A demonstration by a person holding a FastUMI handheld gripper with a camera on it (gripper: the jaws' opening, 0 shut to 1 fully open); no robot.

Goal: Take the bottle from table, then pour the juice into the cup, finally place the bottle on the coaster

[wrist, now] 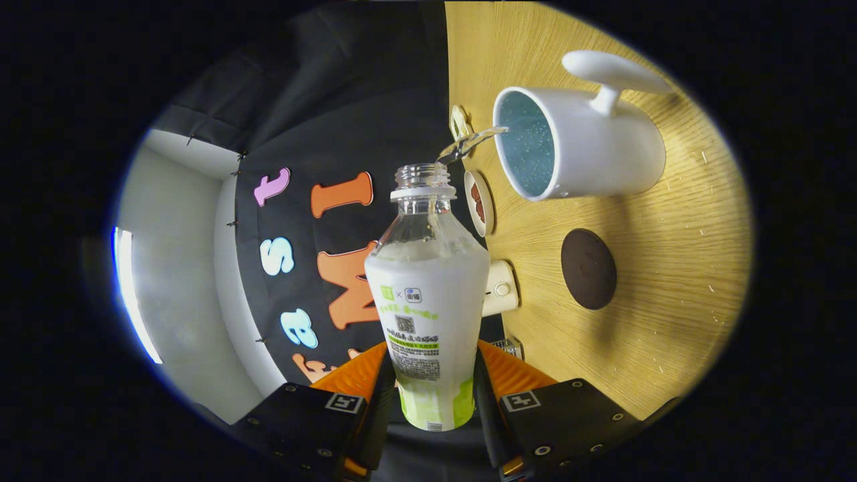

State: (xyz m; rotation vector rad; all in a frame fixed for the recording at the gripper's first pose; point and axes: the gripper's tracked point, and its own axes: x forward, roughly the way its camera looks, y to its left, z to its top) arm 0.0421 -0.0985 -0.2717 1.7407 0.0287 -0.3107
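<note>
Clamping both fingers on the clear plastic bottle with its white and green label [428,294], the gripper [428,402] holds it tipped so a thin stream arcs from the open neck into the glazed white ceramic cup with speckled blue inside [576,144]. Best to keep the tilt gentle and the neck near the cup's rim; the round dark brown coaster [588,268] lies bare on the grained wooden table [669,321], just beside the cup.
</note>
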